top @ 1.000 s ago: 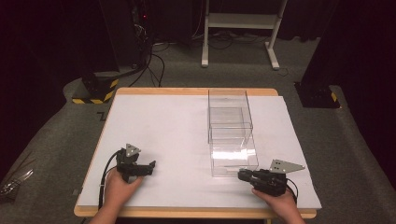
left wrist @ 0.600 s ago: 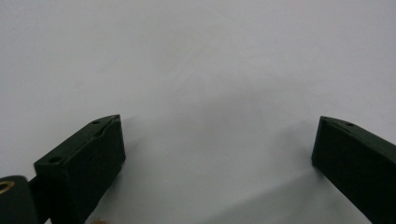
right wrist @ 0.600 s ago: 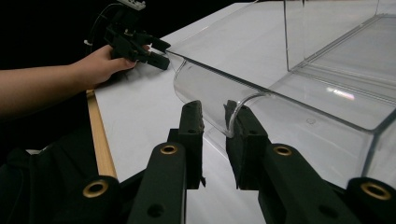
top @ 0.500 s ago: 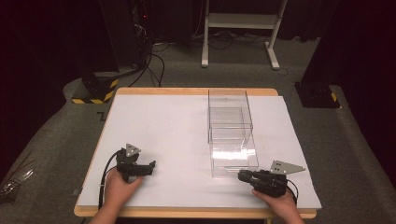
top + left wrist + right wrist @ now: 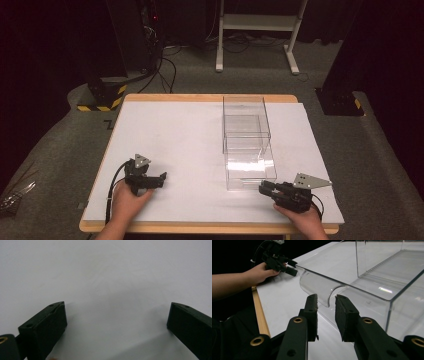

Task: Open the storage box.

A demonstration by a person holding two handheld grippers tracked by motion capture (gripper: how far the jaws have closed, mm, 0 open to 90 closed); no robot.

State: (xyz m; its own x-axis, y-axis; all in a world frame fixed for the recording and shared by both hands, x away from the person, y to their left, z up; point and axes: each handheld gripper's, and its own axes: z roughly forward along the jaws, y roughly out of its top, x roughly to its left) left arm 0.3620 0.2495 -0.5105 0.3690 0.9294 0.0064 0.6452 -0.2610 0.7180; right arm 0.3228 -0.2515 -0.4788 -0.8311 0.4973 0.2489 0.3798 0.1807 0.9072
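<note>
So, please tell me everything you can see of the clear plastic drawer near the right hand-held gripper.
The clear plastic drawer is transparent, glossy and looks empty. It lies flat on the white table sheet, pulled partly out of its clear housing toward the person. Its front wall has a curved cut-out as a handle. The right hand-held gripper stands just before that front, jaws narrowly apart, not gripping it.

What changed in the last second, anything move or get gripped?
Almost nothing. The right tongs have just been opening a little, close to the curved lip of the clear drawer; nothing is gripped between them. Both hands kept their places, the left tongs rest open on the white table, and the clear box with its pulled-out drawer is unmoved.
</note>
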